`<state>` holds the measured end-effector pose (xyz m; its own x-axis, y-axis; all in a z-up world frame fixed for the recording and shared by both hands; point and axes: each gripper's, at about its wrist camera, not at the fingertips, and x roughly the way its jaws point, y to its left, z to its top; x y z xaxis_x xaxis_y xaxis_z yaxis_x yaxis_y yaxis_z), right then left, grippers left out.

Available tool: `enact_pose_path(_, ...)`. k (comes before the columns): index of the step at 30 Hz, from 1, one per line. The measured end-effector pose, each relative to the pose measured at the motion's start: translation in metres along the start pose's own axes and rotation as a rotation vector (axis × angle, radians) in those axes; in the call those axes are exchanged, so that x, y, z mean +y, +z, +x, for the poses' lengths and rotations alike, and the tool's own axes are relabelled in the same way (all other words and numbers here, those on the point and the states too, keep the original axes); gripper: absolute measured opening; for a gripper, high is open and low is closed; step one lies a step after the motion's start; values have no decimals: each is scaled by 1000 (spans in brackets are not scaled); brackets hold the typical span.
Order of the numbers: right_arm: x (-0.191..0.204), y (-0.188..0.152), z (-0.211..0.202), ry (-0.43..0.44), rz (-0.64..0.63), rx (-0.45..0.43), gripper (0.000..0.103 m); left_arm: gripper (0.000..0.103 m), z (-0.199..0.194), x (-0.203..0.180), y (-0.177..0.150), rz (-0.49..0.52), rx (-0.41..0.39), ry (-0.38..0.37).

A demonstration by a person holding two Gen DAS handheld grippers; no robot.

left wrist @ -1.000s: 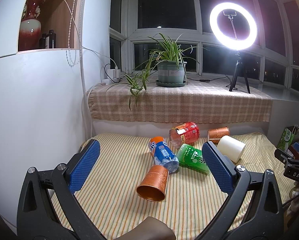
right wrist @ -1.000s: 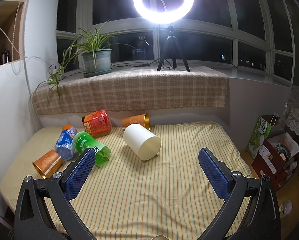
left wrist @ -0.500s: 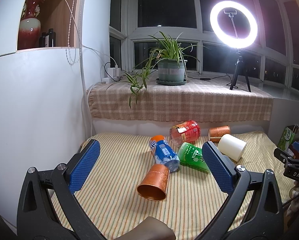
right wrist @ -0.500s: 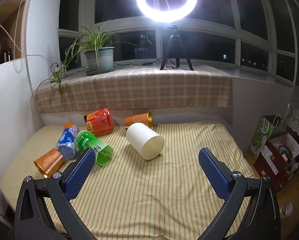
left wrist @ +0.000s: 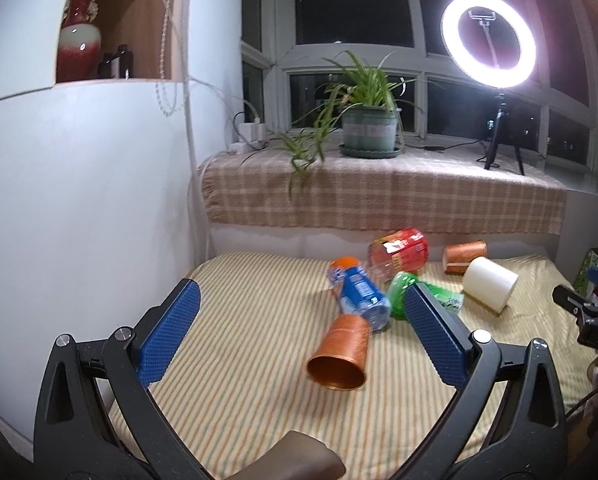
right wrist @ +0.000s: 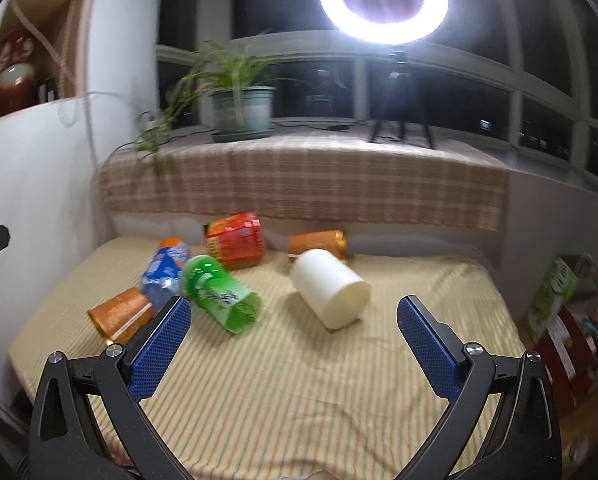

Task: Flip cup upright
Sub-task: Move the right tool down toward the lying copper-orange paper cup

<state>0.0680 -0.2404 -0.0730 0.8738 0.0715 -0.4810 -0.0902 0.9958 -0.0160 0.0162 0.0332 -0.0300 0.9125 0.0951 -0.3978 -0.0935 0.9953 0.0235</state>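
Note:
Several cups lie on their sides on the striped bed. A white cup [right wrist: 331, 288] lies ahead of my right gripper [right wrist: 293, 334], which is open and empty, and it also shows in the left wrist view [left wrist: 490, 283]. A green cup [right wrist: 219, 294] lies by the right gripper's left finger. A copper cup [left wrist: 341, 354] lies mouth toward me between the jaws of my left gripper [left wrist: 303, 332], which is open, empty and short of it. A blue cup [left wrist: 359, 292], a red cup [left wrist: 399, 250] and a second copper cup [left wrist: 465, 255] lie farther back.
A white cabinet wall [left wrist: 79, 200] bounds the bed on the left. A checked cloth ledge [right wrist: 307, 184] at the back carries a potted plant [right wrist: 241, 110] and a ring light on a tripod [right wrist: 383, 0]. Boxes [right wrist: 571, 320] stand on the floor right of the bed.
My right gripper has moved forward toward the white cup, which now looks larger and nearer. The left gripper has shifted slightly left; the cups have not moved.

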Motion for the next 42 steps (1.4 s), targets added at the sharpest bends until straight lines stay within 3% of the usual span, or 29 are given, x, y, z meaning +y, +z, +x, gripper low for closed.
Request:
enact_pose_path(4,10,6,12,112,-49,-12,102,103,-1,16,-8,-8,11,36)
enact_pose_path(10,45,17,34,280,-231,-11,102,103,-4,38,-22,-9,43,99)
enact_pose_path(13,69,23,49,345,-348,29,102,103,-2,45,-29,-3,65,127)
enact_pose_path(16,83,27,62,405,-386,85,102,103,0,50,-36,-2,89,151)
enact_pose_path(24,100,33,127,535,-84,425,102,103,10,62,-52,-36,142,187)
enact_pose_path(31,125,17,163,581,137,582,95,103,17,72,-58,-59,164,200)
enact_pose_path(42,144,-10,209,556,389,812,79,103,18,96,-67,-105,175,213)
